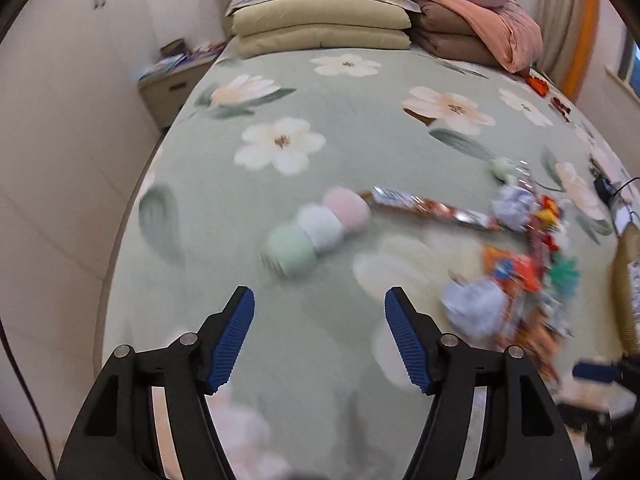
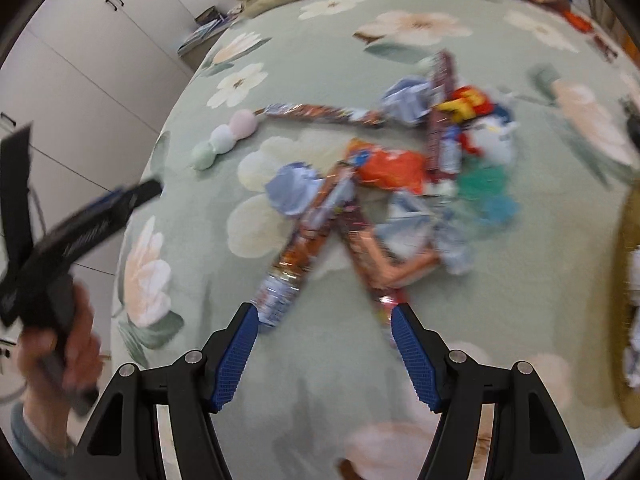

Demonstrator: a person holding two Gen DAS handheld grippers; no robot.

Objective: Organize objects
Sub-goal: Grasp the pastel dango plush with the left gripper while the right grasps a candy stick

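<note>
A pale-green bedspread printed with white flowers (image 1: 320, 128) carries a heap of crinkled snack wrappers (image 2: 380, 184), sharper in the right view. Stacked cream pillows (image 1: 320, 26) are whole only in the left. A pastel three-ball toy (image 1: 316, 228) lies left of the heap. The left gripper (image 1: 320, 300) and the right gripper (image 2: 320, 316) gape, empty.

Bedspread (image 1: 360, 152) pale green, white flowers; pads (image 1: 232, 336) blue.

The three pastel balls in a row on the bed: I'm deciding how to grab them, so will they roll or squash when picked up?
The three pastel balls look soft and fuzzy, so they probably squash a little and weigh little. They lie touching in a line, possibly joined, though blur hides that. If loose, each round ball could roll on the bedspread when nudged.
</note>
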